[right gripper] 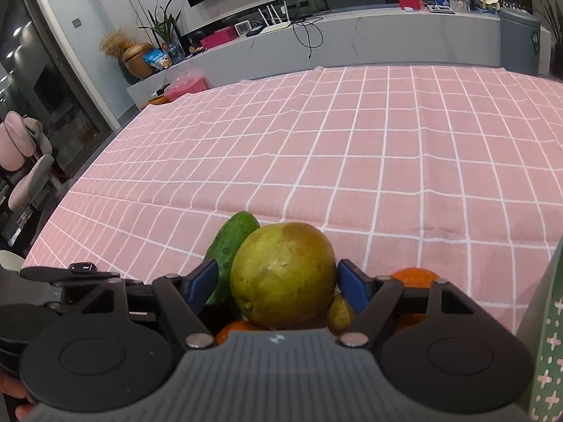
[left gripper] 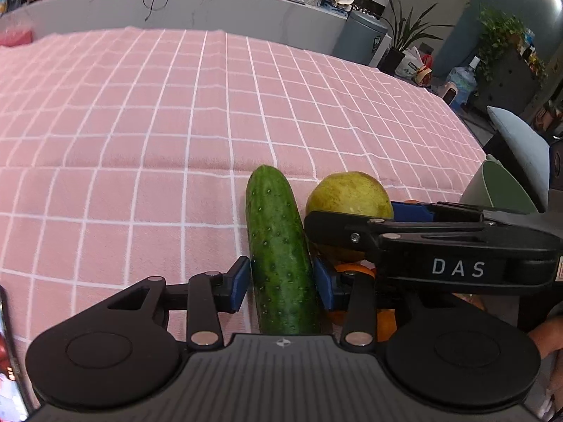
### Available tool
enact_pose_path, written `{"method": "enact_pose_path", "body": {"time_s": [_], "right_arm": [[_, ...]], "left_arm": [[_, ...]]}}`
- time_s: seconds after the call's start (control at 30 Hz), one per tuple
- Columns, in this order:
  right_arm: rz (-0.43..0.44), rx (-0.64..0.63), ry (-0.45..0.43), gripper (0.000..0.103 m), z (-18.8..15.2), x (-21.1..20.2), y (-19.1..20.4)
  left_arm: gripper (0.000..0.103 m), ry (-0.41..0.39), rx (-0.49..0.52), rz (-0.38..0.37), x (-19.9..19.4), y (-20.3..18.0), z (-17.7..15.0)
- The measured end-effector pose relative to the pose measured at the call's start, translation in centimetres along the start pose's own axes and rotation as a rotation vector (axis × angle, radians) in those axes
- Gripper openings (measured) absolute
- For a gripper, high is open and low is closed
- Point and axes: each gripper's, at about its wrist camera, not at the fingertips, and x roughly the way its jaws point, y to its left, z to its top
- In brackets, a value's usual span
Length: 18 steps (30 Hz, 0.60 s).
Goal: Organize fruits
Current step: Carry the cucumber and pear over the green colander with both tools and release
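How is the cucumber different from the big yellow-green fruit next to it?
The cucumber is long and thin; the yellow-green fruit is round and fat. The cucumber is dark green with little bumps; the fruit is smooth, yellowish with a brownish patch. The cucumber sits between the left gripper pads, the fruit between the right gripper pads. Both lie side by side over the pink checked cloth.

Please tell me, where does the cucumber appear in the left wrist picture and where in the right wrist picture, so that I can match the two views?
Left wrist view: the cucumber lies lengthwise at lower centre, between the left gripper pads.
Right wrist view: the cucumber peeks out at lower centre-left, behind the left side of the yellow-green fruit.
Shared landmark: the yellow-green fruit, directly right of the cucumber in both views.
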Motion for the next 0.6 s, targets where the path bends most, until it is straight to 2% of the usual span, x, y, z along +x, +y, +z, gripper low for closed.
{"method": "enact_pose_path", "body": {"time_s": [0.1, 0.13, 0.37, 0.6], "right_arm": [[-0.032, -0.019, -0.002, 0.061, -0.1, 0.4, 0.2], [-0.029, -0.019, -0.002, 0.061, -0.1, 0.5, 0.2], [-0.018, -0.004, -0.039, 0.061, -0.6, 0.1, -0.3], [-0.002, 0.010, -0.116, 0.061, -0.5, -2.8, -0.7]], "left_arm": [[0.047, 0.002, -0.002, 0.000, 0.3, 0.1, -0.2], [0.044, -0.001, -0.001, -0.004, 0.2, 0.1, -0.2], [0.042, -0.016, -0.032, 0.004, -0.1, 0.2, -0.5], [0.042, -0.102, -0.090, -0.014, -2.1, 0.7, -0.6]]}}
